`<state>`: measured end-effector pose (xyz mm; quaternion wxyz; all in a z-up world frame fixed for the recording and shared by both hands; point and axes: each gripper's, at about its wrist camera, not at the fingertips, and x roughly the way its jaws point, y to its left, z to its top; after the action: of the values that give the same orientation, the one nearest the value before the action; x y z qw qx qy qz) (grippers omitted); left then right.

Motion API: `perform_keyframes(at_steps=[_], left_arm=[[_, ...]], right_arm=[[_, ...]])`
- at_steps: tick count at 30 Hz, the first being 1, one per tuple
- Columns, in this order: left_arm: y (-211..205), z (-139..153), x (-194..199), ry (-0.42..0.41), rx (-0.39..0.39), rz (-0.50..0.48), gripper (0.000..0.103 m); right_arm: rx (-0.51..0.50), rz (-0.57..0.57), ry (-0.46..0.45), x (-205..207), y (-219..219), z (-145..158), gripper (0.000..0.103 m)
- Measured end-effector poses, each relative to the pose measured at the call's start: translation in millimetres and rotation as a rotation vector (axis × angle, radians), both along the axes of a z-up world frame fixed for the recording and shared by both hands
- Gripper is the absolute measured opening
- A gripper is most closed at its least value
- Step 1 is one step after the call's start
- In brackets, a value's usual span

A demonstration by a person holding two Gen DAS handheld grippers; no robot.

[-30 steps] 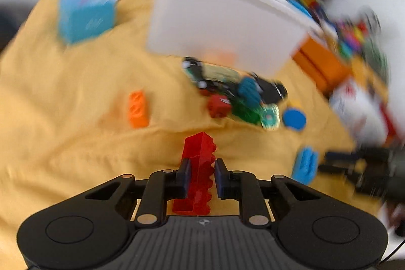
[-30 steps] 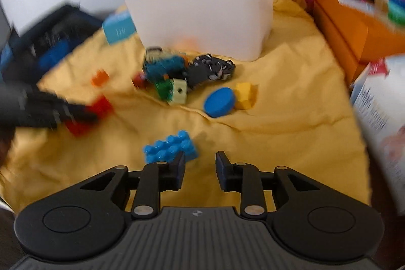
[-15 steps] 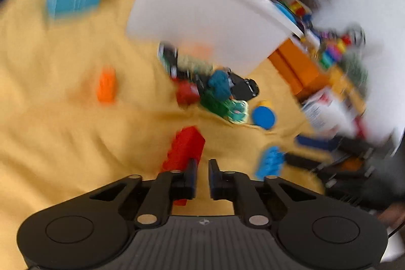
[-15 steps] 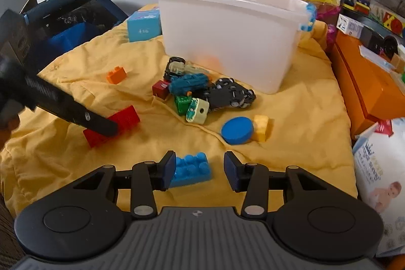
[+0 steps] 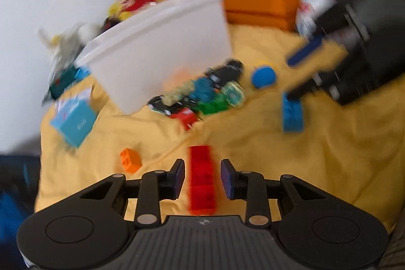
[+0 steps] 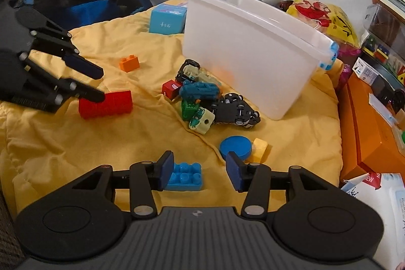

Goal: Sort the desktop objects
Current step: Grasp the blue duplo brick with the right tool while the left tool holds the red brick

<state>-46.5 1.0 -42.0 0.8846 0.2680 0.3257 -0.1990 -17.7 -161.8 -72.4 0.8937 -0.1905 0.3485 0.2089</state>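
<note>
A long red brick [image 5: 202, 179] lies on the yellow cloth [image 5: 253, 168] between the jaws of my left gripper [image 5: 202, 168]. Those jaws are opening, with a gap on each side of the brick. In the right wrist view the left gripper [image 6: 99, 84] straddles one end of the red brick [image 6: 106, 104]. My right gripper [image 6: 200, 163] hangs over a small blue brick [image 6: 184, 176], which sits between its jaws close to the left pad. Its jaws are opening too and do not pinch the brick. A white plastic bin [image 6: 253, 55] stands behind the toys.
A heap of toy cars [image 6: 235, 113] and blocks lies before the bin, with a blue disc [image 6: 235, 147] and a yellow block [image 6: 259, 153] nearby. An orange brick [image 6: 129, 63] and a light blue box [image 6: 167, 22] lie further left. An orange box [image 6: 367, 130] borders the right side.
The left gripper held the red brick upright, then laid it flat on the cloth and spread its jaws while rolling. The right jaws widened around the blue brick.
</note>
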Motion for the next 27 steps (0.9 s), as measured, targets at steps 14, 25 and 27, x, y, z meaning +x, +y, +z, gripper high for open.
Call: perform_keyframes(at_steps=[14, 25, 27], left_arm=[[47, -3, 48, 0.332, -0.357, 0.085, 0.025], [49, -1, 46, 0.423, -0.434, 0.142, 0.048], [46, 7, 39, 0.366, -0.387, 0.096, 0.049]], right_arm=[[-0.074, 0.093, -0.003, 3, 6, -4, 0.053], [-0.250, 0.435, 0.062, 8, 8, -16, 0.055], [-0.254, 0.474, 0.097, 19, 8, -16, 0.052]])
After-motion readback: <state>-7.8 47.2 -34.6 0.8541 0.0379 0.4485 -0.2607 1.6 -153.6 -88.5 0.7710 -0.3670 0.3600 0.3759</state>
